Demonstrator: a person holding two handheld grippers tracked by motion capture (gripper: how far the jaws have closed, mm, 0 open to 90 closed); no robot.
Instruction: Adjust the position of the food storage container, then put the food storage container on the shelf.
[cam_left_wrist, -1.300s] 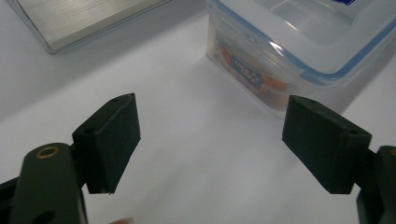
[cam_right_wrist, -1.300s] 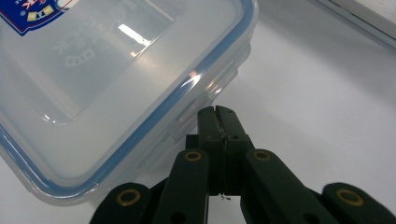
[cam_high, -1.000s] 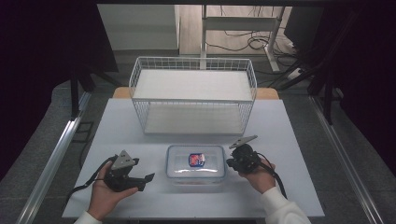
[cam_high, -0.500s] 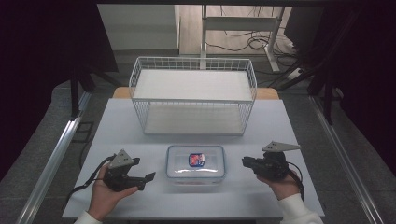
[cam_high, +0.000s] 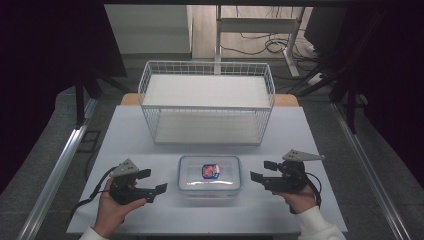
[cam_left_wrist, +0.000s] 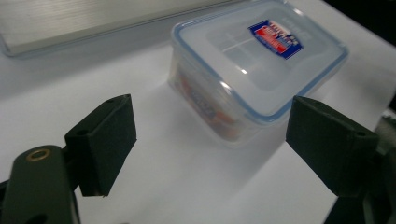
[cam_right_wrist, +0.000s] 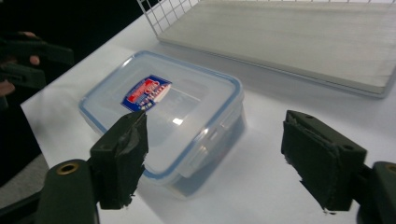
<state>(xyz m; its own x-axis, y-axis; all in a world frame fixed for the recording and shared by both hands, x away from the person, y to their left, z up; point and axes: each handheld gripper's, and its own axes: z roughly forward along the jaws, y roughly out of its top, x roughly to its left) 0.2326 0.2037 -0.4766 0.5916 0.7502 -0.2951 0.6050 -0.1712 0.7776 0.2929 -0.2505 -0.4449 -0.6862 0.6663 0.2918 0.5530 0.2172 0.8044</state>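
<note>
Both grippers' jaws gape beside the container (cam_high: 210, 173), lying lengthwise left-to-right.

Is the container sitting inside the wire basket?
No, the container sits on the table in front of the wire basket, apart from it.

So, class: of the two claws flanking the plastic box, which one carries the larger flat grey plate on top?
The right claw, right of the lidded box: its grey plate juts out wide, while the left claw bears a smaller one.
</note>
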